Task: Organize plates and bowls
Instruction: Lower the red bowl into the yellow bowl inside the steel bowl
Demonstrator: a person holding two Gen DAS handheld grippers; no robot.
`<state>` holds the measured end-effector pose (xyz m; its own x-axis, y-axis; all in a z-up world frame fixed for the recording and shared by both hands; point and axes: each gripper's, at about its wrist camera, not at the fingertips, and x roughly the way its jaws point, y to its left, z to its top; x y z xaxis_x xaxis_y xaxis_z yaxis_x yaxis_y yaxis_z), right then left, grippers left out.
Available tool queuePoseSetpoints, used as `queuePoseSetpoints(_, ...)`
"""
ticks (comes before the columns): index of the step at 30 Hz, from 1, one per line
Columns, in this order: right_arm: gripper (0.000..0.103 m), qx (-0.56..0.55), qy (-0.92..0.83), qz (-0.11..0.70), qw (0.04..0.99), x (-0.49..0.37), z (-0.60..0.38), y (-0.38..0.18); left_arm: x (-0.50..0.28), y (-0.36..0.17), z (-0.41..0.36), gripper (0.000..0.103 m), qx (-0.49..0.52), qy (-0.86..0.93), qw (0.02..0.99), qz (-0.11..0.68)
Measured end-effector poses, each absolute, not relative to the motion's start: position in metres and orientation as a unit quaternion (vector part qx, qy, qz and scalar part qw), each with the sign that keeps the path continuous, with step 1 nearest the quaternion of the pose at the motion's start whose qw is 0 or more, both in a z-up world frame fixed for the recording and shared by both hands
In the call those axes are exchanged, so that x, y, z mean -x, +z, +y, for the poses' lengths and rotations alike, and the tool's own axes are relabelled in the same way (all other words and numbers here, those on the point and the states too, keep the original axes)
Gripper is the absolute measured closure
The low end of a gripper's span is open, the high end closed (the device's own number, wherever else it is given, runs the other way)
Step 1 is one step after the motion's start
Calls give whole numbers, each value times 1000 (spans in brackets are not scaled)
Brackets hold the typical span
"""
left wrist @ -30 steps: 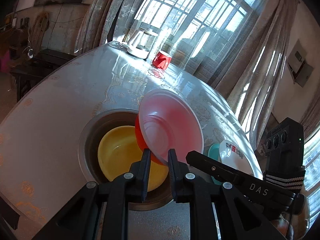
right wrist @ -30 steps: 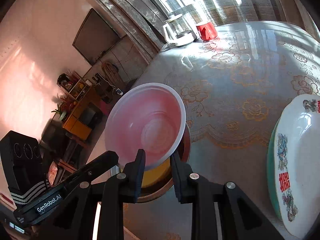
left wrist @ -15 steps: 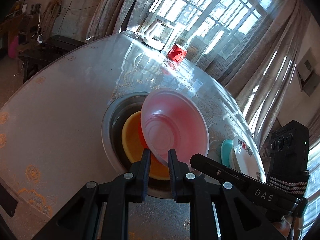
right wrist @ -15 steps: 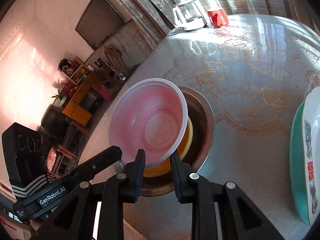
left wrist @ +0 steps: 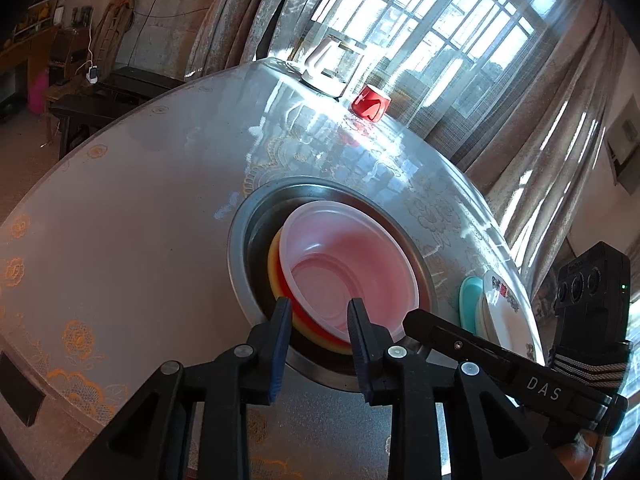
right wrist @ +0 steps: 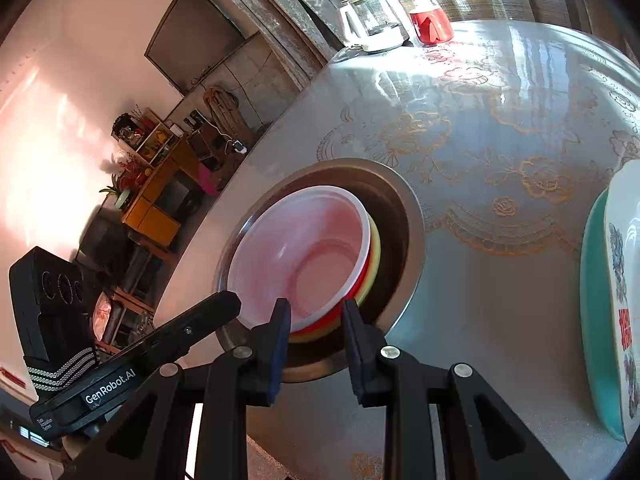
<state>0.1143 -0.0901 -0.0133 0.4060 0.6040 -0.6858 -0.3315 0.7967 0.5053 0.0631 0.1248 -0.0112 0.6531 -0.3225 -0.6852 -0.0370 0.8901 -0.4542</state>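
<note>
A translucent pink bowl (left wrist: 348, 272) (right wrist: 300, 256) lies nested in a red bowl (left wrist: 289, 300) (right wrist: 356, 284) and a yellow bowl (left wrist: 274, 272) (right wrist: 374, 256), all inside a round metal basin (left wrist: 240, 248) (right wrist: 408, 216). My left gripper (left wrist: 318, 318) straddles the near rim of the pink bowl. Its jaws are opening and the pads stand clear of the rim. My right gripper (right wrist: 316, 316) sits at the stack's near edge, fingers apart, with the rims passing between them and no visible pinch. In each wrist view the other gripper's finger tip rests beside the pink rim.
A white flowered plate (left wrist: 504, 304) (right wrist: 624, 280) rests on a teal plate (left wrist: 468, 300) (right wrist: 596, 300) to the right of the basin. A white kettle (left wrist: 324, 68) (right wrist: 372, 24) and a red cup (left wrist: 370, 102) (right wrist: 432, 26) stand at the round table's (left wrist: 140, 220) far edge.
The pink bowl was held up tilted in the left gripper; it now lies flat in the stack. The left jaws have spread apart. Both grippers came down toward the basin.
</note>
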Motion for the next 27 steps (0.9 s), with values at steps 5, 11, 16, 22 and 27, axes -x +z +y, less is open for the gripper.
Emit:
queuePoseSetpoints(5, 77, -119, 277, 462, 834, -114, -84, -12, -64, -14, 123, 74, 216, -85, 883, 409)
queuePoseSetpoints(11, 75, -78, 269, 462, 842, -120, -76, -11, -69, -15, 120, 74, 208, -85, 883, 412)
queuePoseSetpoints(16, 75, -80, 265, 467, 840, -124, -79, -12, -70, -15, 120, 74, 206, -87, 883, 412)
queuePoseSetpoints(22, 77, -76, 257, 463, 845, -126, -79, -12, -72, -14, 118, 74, 191, -77, 889, 409)
queuePoseSetpoints(27, 77, -60, 249, 455, 853, -125, -76, -10, -73, -15, 116, 74, 181, -68, 892, 408)
